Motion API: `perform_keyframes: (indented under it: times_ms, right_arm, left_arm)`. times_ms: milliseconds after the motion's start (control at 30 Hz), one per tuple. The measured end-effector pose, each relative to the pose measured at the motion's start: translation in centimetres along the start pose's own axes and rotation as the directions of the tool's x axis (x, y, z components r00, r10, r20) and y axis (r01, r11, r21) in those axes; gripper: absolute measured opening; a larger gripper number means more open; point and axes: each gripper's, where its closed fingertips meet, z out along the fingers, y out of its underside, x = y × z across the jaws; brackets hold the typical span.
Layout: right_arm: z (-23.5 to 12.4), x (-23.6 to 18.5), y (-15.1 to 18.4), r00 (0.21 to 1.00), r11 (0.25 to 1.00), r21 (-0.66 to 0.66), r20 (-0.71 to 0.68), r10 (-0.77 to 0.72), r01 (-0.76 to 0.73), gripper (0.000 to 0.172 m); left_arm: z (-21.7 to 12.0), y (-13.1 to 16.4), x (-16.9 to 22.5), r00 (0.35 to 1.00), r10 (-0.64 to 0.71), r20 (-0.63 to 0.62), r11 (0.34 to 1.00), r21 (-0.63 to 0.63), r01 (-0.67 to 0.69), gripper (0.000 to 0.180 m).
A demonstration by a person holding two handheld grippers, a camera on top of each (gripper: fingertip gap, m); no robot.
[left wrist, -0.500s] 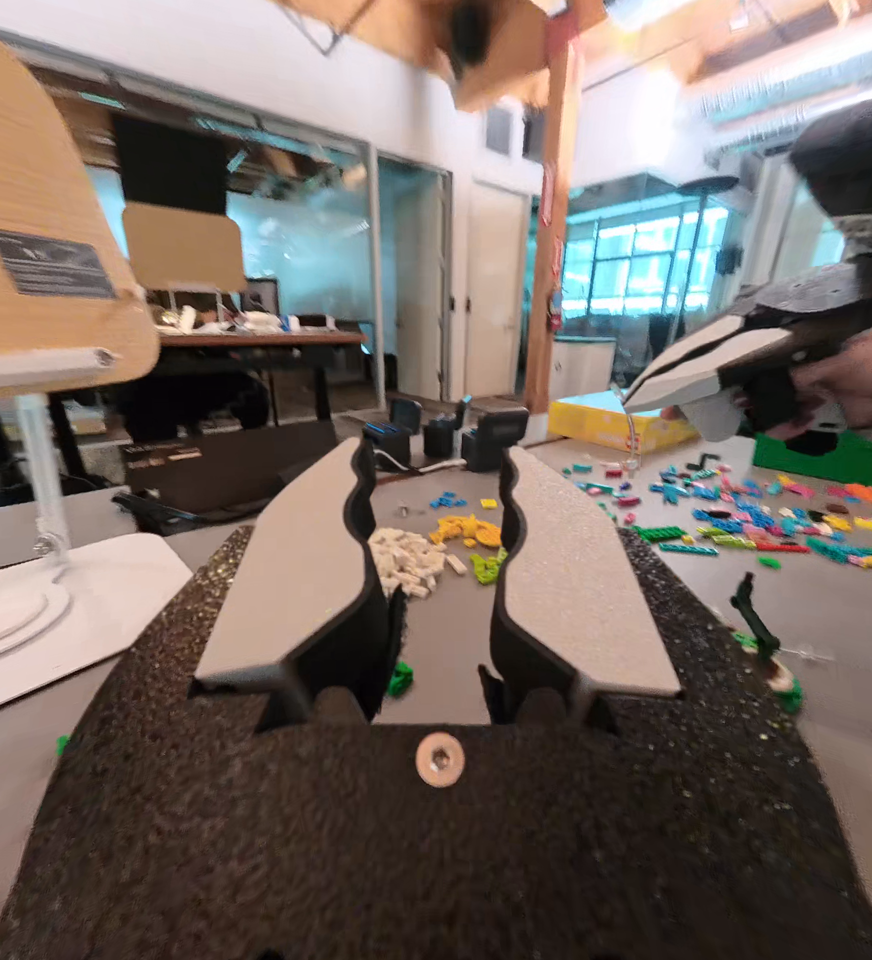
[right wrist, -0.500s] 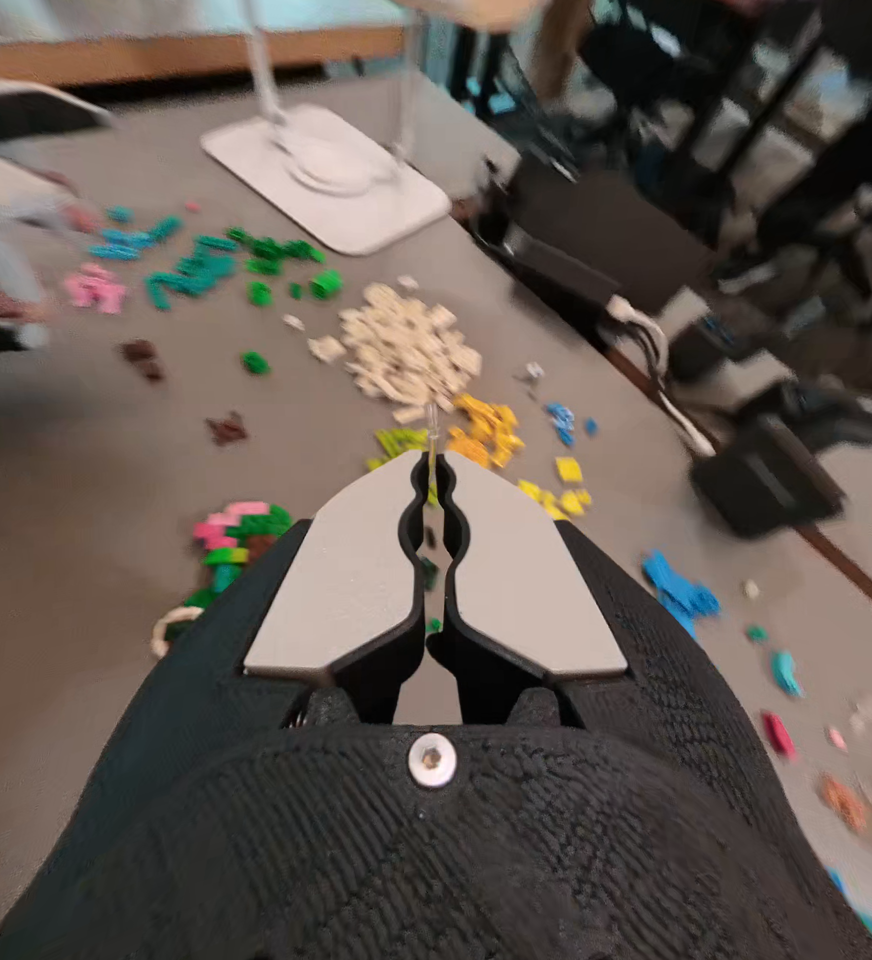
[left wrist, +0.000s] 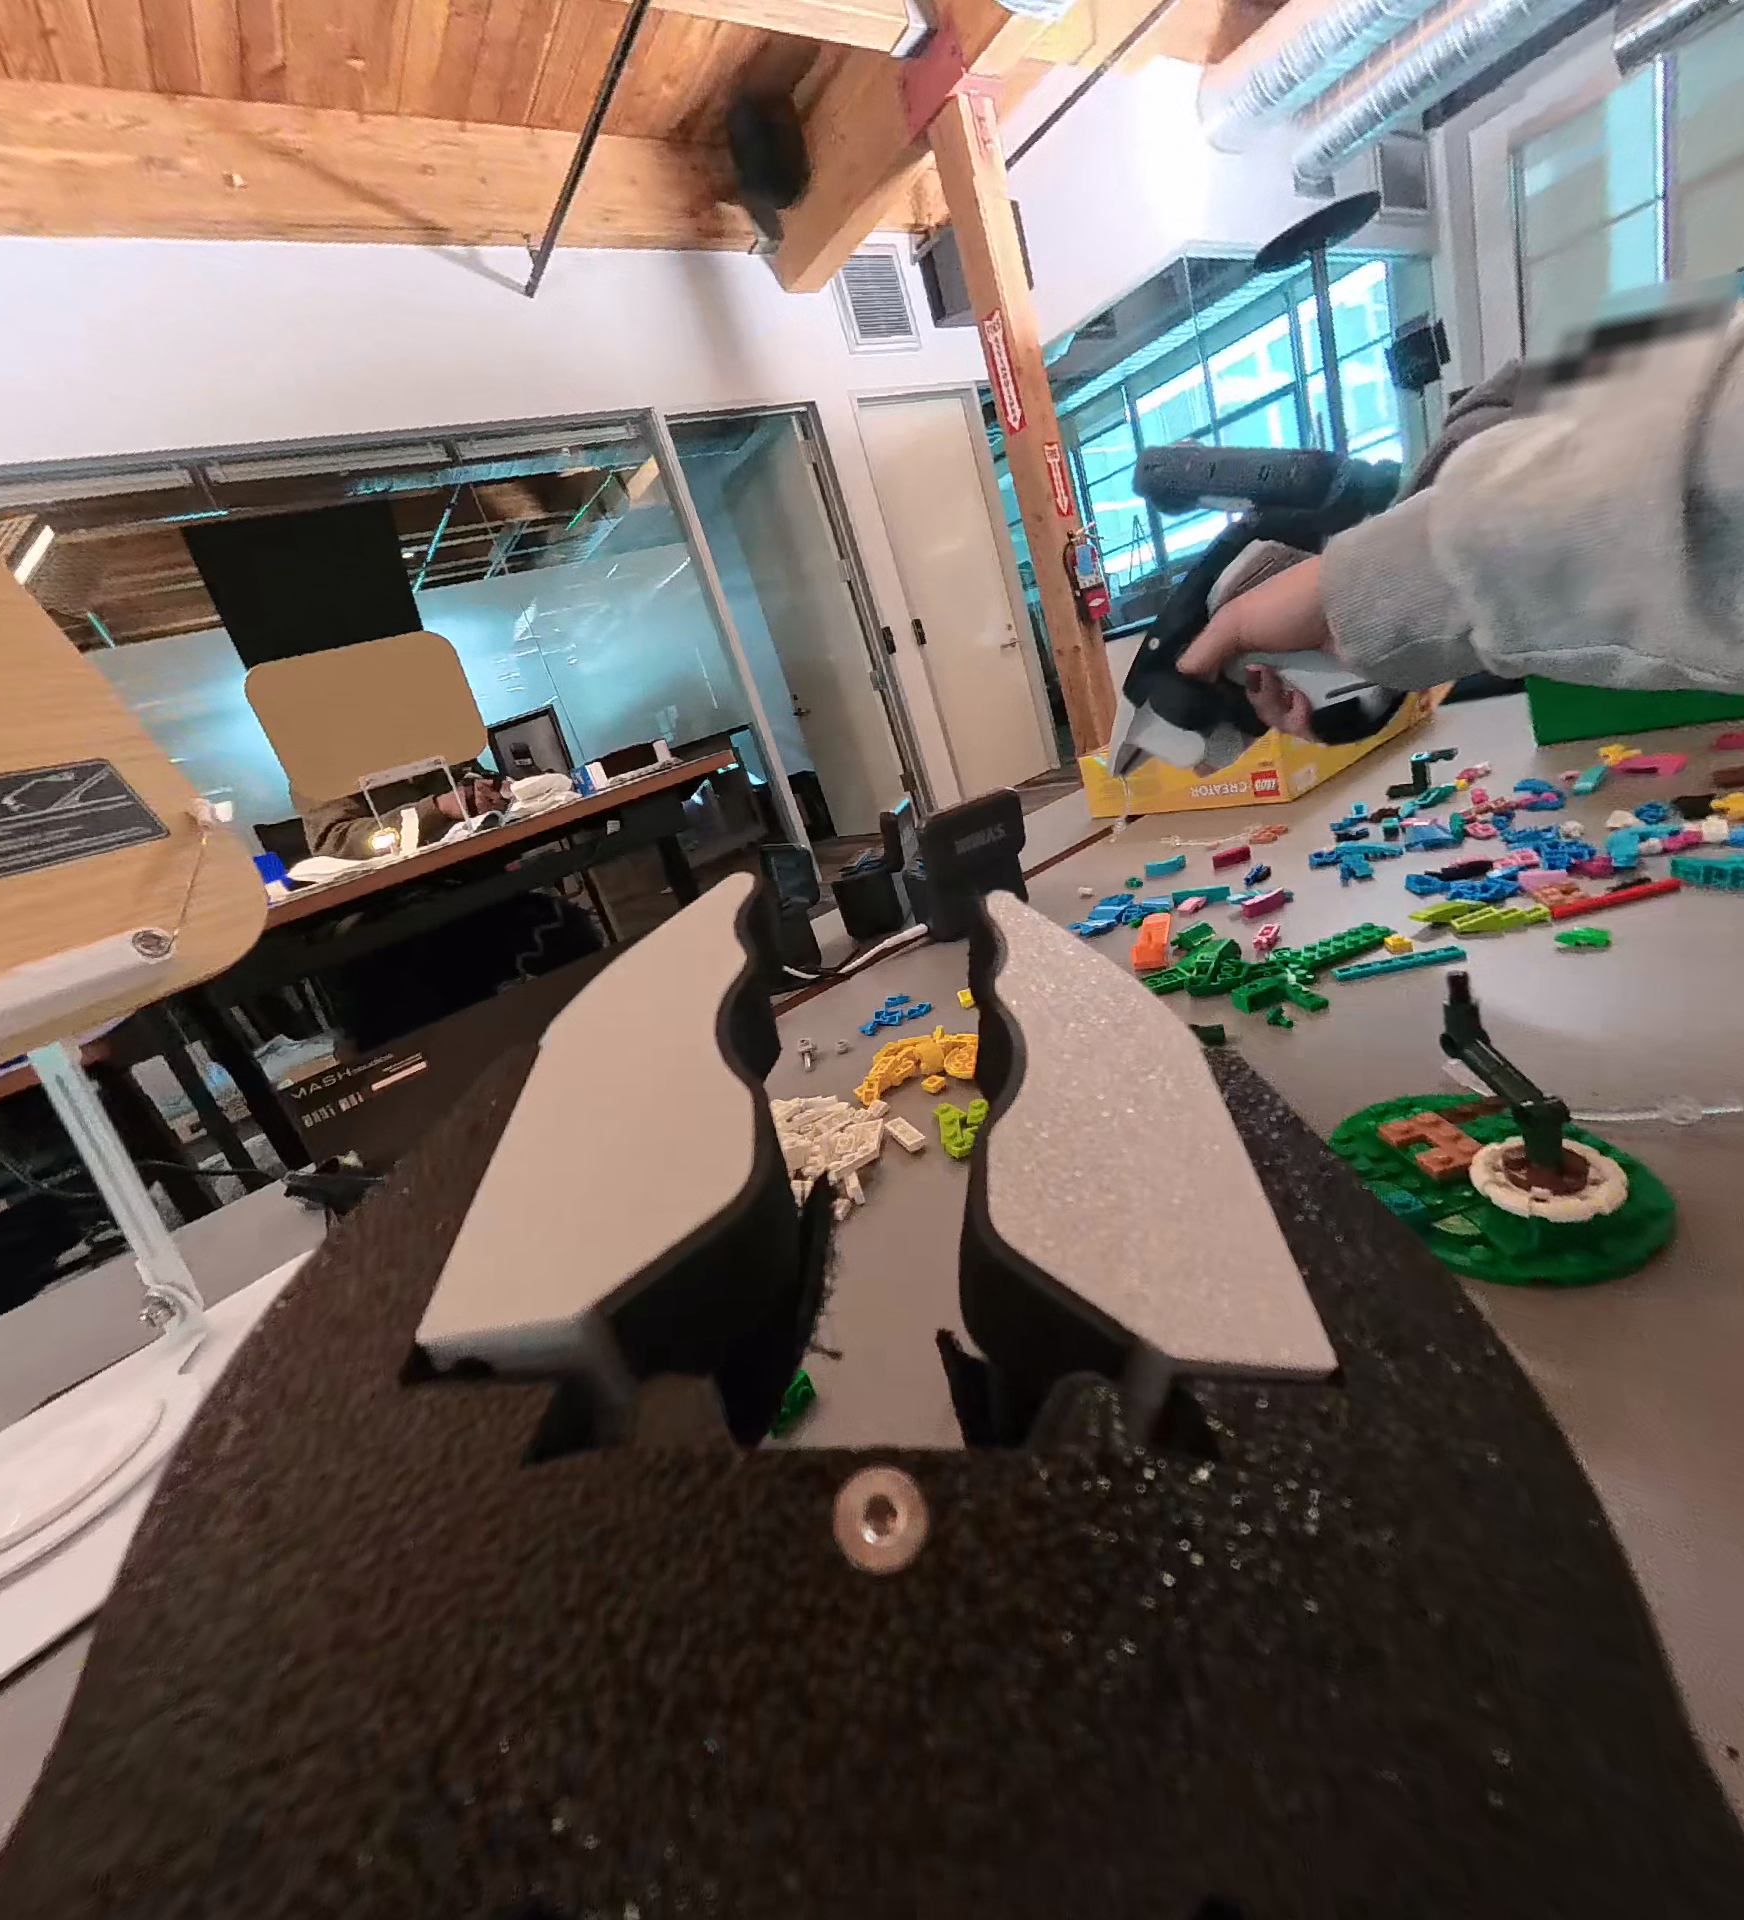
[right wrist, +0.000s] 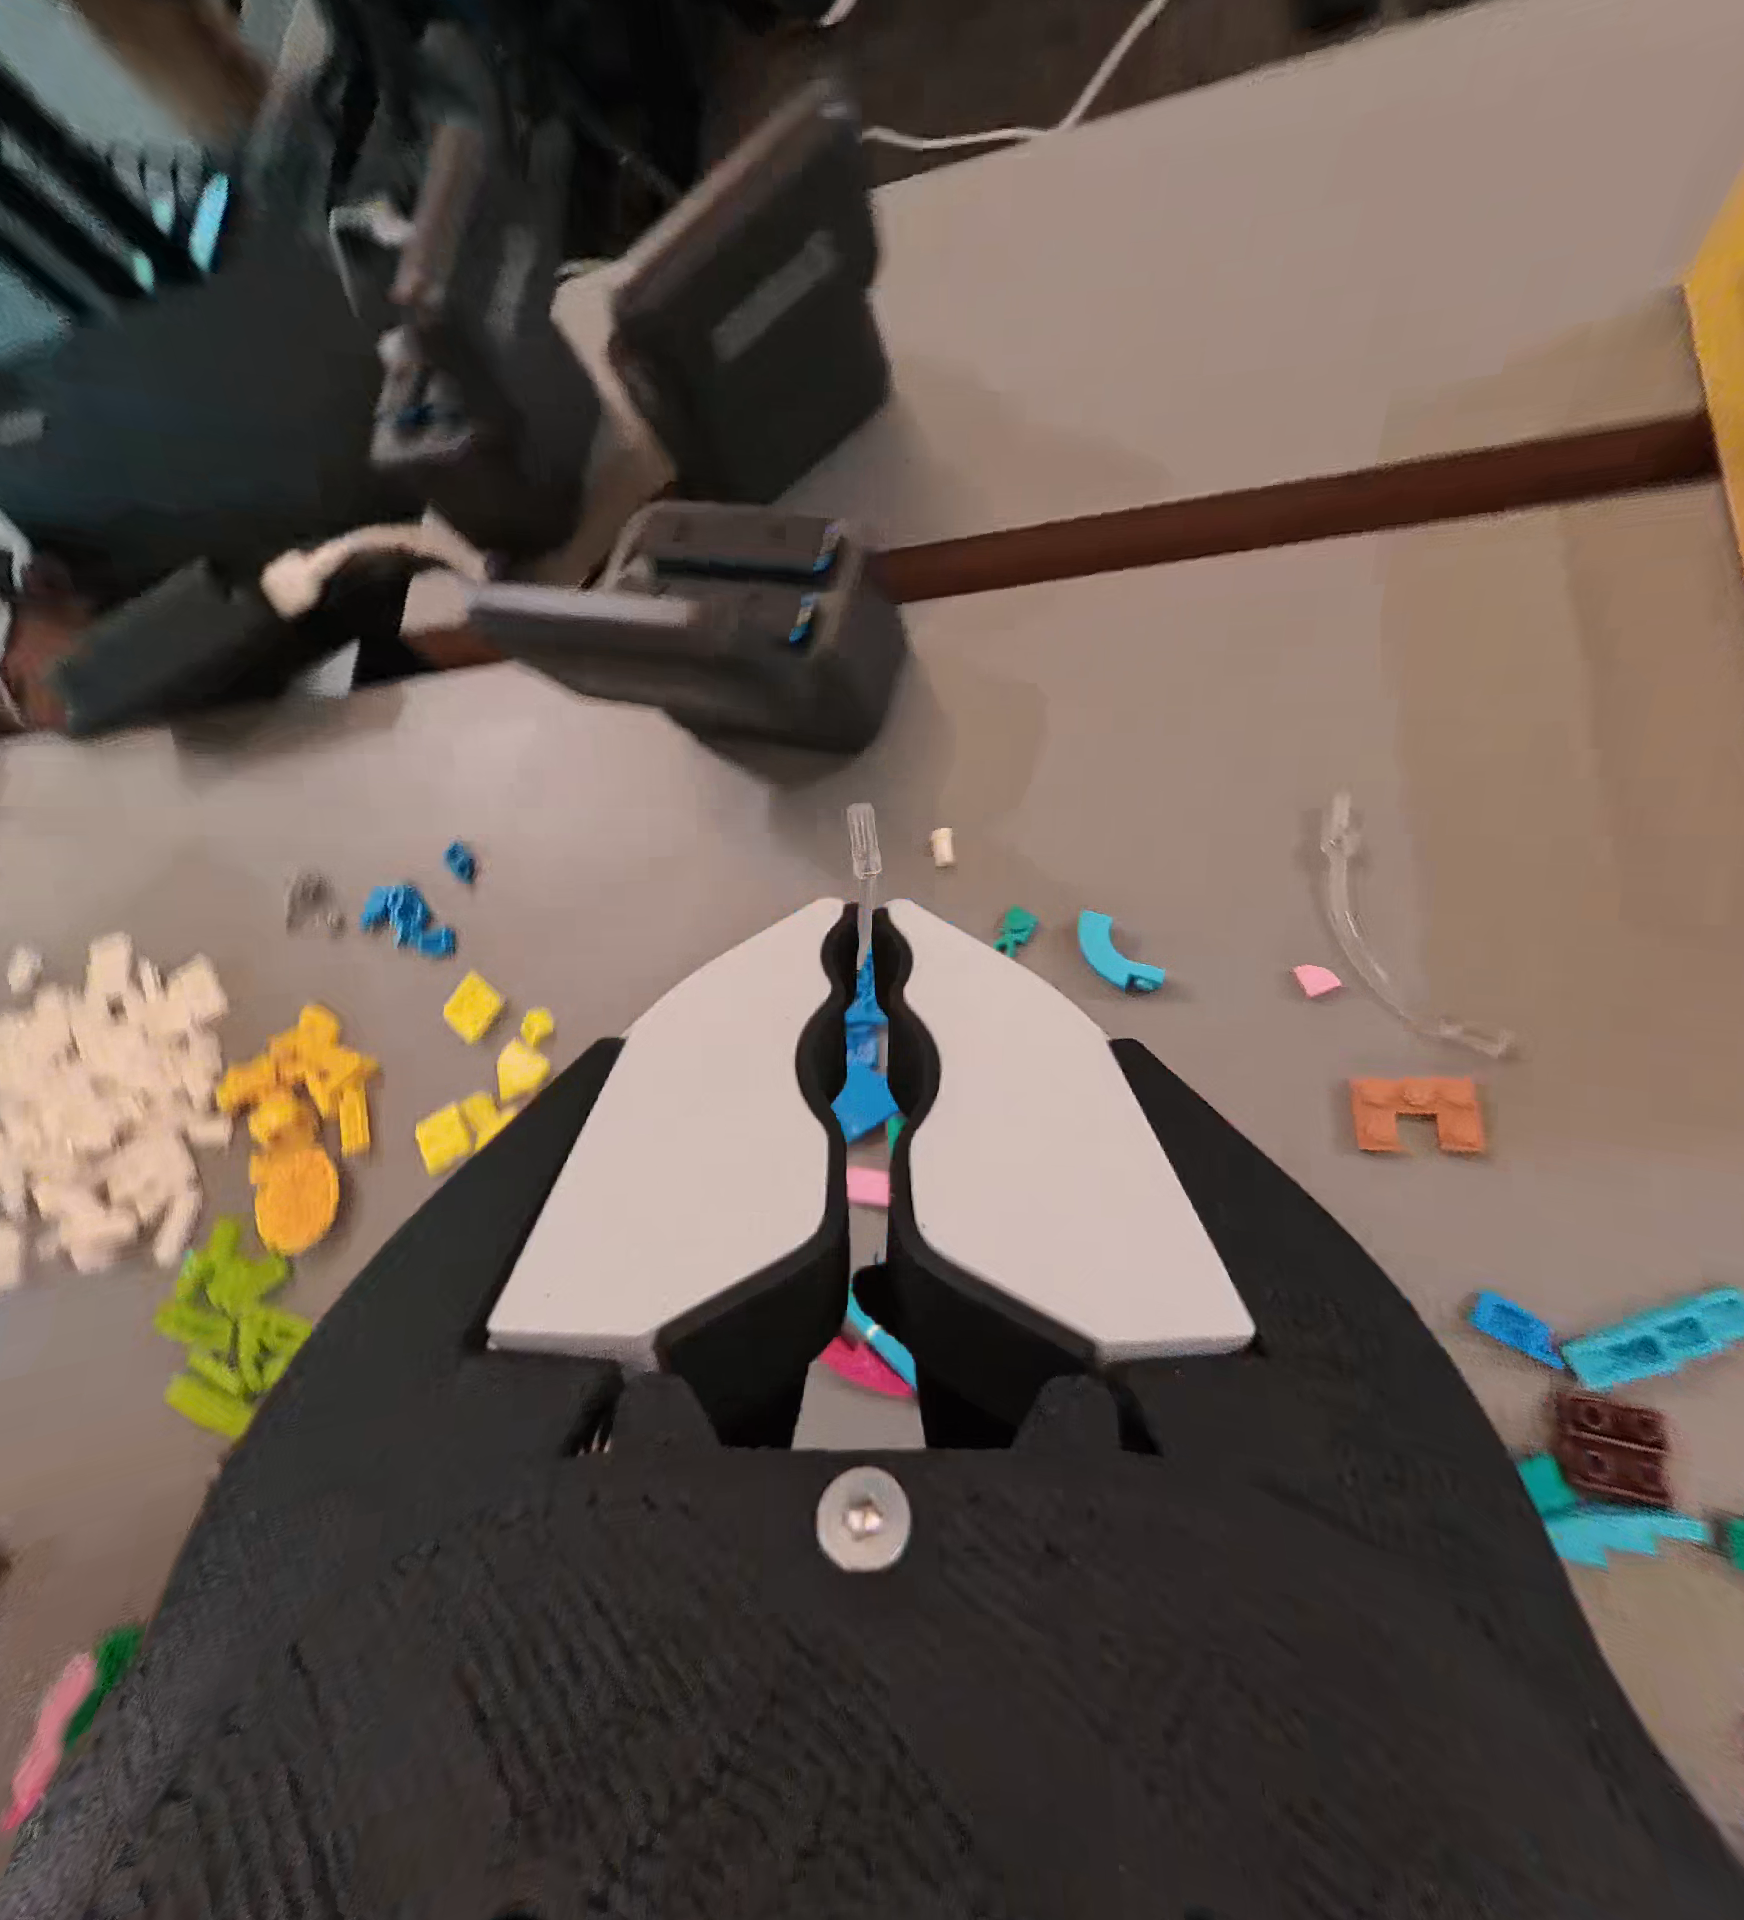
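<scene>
Two handheld grippers in view. Left gripper [left wrist: 873, 914]: jaws partly open, nothing between the pads; it hovers above the grey tabletop [left wrist: 1626, 1403], with a heap of small cream bricks [left wrist: 832, 1143] and a cluster of yellow bricks [left wrist: 915, 1070] showing through the gap.

Right gripper [right wrist: 865, 912]: jaws closed on one thin clear plastic rod [right wrist: 862, 847], whose tip sticks out past the fingertips. Below it lie blue pieces [right wrist: 863, 1091]. A second clear piece, a curved one [right wrist: 1367, 935], lies on the table to its right, well apart.

One round green brick base with a dark stem [left wrist: 1502, 1184] stands right of the left gripper. One yellow cardboard box [left wrist: 1252, 774] carries print, as does a black label on the wood-grain lamp head [left wrist: 37, 821].

Bare table lies between the yellow box and the black charger blocks [right wrist: 743, 623]; the far edge runs just behind them.
</scene>
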Motion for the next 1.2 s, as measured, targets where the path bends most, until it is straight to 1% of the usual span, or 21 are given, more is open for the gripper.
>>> perform_keyframes:
  times_ms: [67, 133, 200, 267, 367, 433, 467, 500, 600, 667, 700, 767, 800, 833, 867, 933, 1000, 1033, 1067, 1133, 1200]
  right_arm:
    - [0.6, 1.7, -0.7, 0.99, 0.988, 0.066, -0.014, 0.14, -0.139, 0.002]
    - [0.4, 3.5, -1.9, 0.962, 0.949, 0.169, -0.014, 0.273, -0.267, 0.001]
    - [0.1, 5.9, -2.2, 0.928, 0.908, 0.234, -0.05, 0.37, -0.349, 0.001]
    - [0.2, 8.0, -1.7, 0.894, 0.877, 0.251, -0.077, 0.441, -0.411, 0.001]
    - [0.3, 10.1, -1.0, 0.823, 0.799, 0.271, -0.039, 0.567, -0.537, 0.002]
    - [0.2, 11.3, -0.5, 0.8, 0.775, 0.292, -0.052, 0.597, -0.56, 0.002]
    - [0.2, 11.8, -0.2, 0.804, 0.783, 0.295, -0.078, 0.59, -0.547, 0.002]
    - [0.1, 12.2, -0.1, 0.812, 0.797, 0.298, -0.102, 0.574, -0.526, 0.007]
    - [-0.6, 12.7, 0.0, 0.849, 0.851, 0.304, -0.186, 0.494, -0.429, 0.035]
    - [-1.4, 11.2, -0.8, 0.899, 0.89, 0.317, -0.186, 0.396, -0.326, 0.04]
    - [-1.9, 9.1, -1.4, 0.935, 0.905, 0.323, -0.131, 0.331, -0.275, 0.04]
    - [-3.3, 3.0, -1.8, 0.986, 0.934, 0.317, 0.043, 0.162, -0.167, 0.04]
    - [-4.2, -0.6, -1.2, 0.989, 0.949, 0.301, 0.14, 0.05, -0.091, 0.04]
    - [-5.3, -4.5, 0.1, 0.967, 0.96, 0.28, 0.243, -0.073, 0.003, 0.04]
    - [-6.4, -8.1, 2.0, 0.922, 0.962, 0.251, 0.337, -0.192, 0.108, 0.041]
    - [-8.9, -14.1, 7.4, 0.758, 0.918, 0.203, 0.518, -0.397, 0.341, 0.045]
    - [-11.2, -17.8, 13.4, 0.556, 0.822, 0.184, 0.656, -0.511, 0.538, 0.052]
    - [-12.1, -18.9, 15.9, 0.471, 0.769, 0.203, 0.687, -0.553, 0.606, 0.052]
    - [-12.5, -19.4, 17.8, 0.411, 0.717, 0.227, 0.69, -0.596, 0.659, 0.051]
    - [-12.5, -19.5, 20.6, 0.349, 0.63, 0.24, 0.663, -0.662, 0.739, 0.051]
    - [-12.3, -19.4, 22.6, 0.333, 0.603, 0.214, 0.671, -0.662, 0.769, 0.051]
  left_arm:
    - [0.0, 0.0, 0.1, 1.0, 0.013, -0.002, 1.0, 0.0, -0.013, 0.035]
    - [0.0, 0.1, 0.0, 1.0, 0.01, 0.001, 1.0, -0.001, -0.01, 0.035]
    - [0.0, 0.1, -0.2, 1.0, -0.002, 0.006, 1.0, -0.004, 0.002, 0.035]
    - [0.1, 0.2, -0.3, 1.0, -0.012, 0.009, 1.0, -0.009, 0.012, 0.034]
    - [0.1, 0.2, -0.6, 1.0, 0.011, 0.019, 1.0, -0.013, -0.011, 0.034]
    - [0.1, 0.3, -0.7, 1.0, 0.015, 0.021, 1.0, -0.013, -0.015, 0.034]
    - [0.1, 0.3, -0.7, 1.0, 0.014, 0.021, 1.0, -0.016, -0.013, 0.035]
    - [0.2, 0.4, -0.7, 1.0, 0.012, 0.02, 1.0, -0.021, -0.011, 0.035]
    - [0.2, 0.6, -0.6, 1.0, 0.007, 0.013, 0.999, -0.034, -0.006, 0.035]
    - [0.2, 0.6, -0.6, 1.0, 0.003, 0.009, 0.999, -0.039, -0.002, 0.035]
    - [0.2, 0.6, -0.5, 1.0, 0.0, 0.004, 0.999, -0.041, 0.0, 0.034]
    - [0.1, 0.5, -0.5, 1.0, -0.007, 0.0, 0.999, -0.044, 0.007, 0.035]
    - [0.1, 0.5, -0.4, 1.0, -0.012, -0.004, 0.999, -0.043, 0.012, 0.034]
    - [0.1, 0.5, -0.3, 1.0, -0.018, -0.011, 0.999, -0.044, 0.018, 0.034]
    - [0.2, 0.5, -0.1, 1.0, -0.02, -0.017, 0.999, -0.048, 0.02, 0.034]
    - [0.2, 0.6, 0.1, 1.0, -0.013, -0.023, 0.998, -0.055, 0.012, 0.034]
    - [0.2, 0.7, 0.6, 0.999, -0.009, -0.046, 0.998, -0.065, 0.006, 0.033]
    - [0.2, 0.7, 1.0, 0.998, -0.013, -0.067, 0.998, -0.066, 0.008, 0.032]
    - [0.2, 0.7, 1.6, 0.995, -0.02, -0.102, 0.998, -0.067, 0.013, 0.03]
    - [0.2, 0.9, 3.1, 0.982, -0.043, -0.182, 0.996, -0.087, 0.028, 0.03]
    - [0.1, 1.6, 5.3, 0.953, -0.073, -0.294, 0.99, -0.138, 0.033, 0.031]
